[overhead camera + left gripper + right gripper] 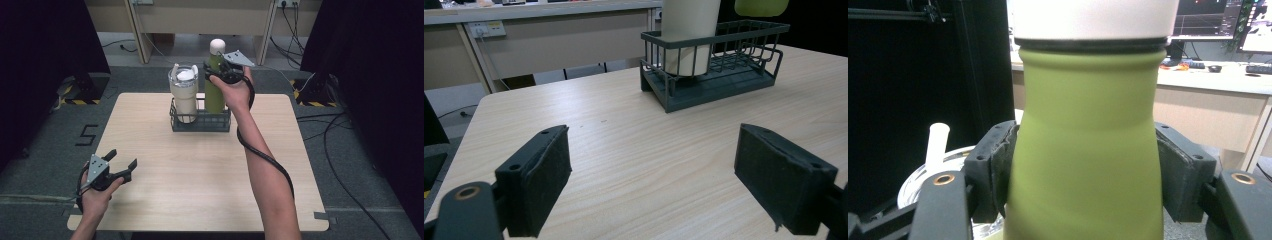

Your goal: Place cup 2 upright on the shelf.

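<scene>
Green bottle (215,90) stands upright in the wire basket (200,122) beside the cream tumbler (183,95), the right gripper (222,75) clamped on its neck. Its own view reveals both pads (998,165) pressing. Left gripper (122,167) rests open, nothing between its jaws.

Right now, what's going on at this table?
A person works with a gripper in each hand. The right gripper is shut on the neck of a green bottle with a white cap, at the right end of a dark wire basket; in the left gripper view the bottle's base hangs above the basket. A cream tumbler stands in its left end. The left gripper hovers open near the table's front left corner.
</scene>
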### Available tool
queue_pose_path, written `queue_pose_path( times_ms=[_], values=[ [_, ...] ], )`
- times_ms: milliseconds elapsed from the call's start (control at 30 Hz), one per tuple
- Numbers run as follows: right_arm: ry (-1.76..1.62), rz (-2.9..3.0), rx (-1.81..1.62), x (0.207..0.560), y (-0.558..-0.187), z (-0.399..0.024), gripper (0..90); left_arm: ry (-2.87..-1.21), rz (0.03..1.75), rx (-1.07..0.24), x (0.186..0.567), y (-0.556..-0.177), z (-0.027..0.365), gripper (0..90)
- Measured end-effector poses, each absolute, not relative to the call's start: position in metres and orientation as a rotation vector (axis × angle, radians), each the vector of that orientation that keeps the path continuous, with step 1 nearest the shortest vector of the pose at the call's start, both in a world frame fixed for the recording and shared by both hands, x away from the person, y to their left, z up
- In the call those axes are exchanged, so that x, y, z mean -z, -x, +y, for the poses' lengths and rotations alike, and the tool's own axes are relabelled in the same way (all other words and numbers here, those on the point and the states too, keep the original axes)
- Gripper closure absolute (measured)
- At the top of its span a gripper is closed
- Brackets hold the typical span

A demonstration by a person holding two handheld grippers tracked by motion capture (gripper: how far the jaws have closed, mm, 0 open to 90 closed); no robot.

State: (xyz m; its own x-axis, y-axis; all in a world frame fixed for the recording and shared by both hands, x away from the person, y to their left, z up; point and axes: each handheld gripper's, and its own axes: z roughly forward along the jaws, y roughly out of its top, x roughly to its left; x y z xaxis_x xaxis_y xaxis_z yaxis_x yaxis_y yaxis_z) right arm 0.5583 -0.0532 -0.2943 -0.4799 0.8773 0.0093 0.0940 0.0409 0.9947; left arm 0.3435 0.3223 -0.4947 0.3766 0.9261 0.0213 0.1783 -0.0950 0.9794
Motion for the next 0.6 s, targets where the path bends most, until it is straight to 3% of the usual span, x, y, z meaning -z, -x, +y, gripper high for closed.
queue_pose_path(
  times_ms=[600],
  values=[
    [-1.040,1.659,-1.476,0.302,-0.575,-0.052,33.4,-1.545,1.026,-0.857,0.495,-0.343,0.322,14.2]
  ],
)
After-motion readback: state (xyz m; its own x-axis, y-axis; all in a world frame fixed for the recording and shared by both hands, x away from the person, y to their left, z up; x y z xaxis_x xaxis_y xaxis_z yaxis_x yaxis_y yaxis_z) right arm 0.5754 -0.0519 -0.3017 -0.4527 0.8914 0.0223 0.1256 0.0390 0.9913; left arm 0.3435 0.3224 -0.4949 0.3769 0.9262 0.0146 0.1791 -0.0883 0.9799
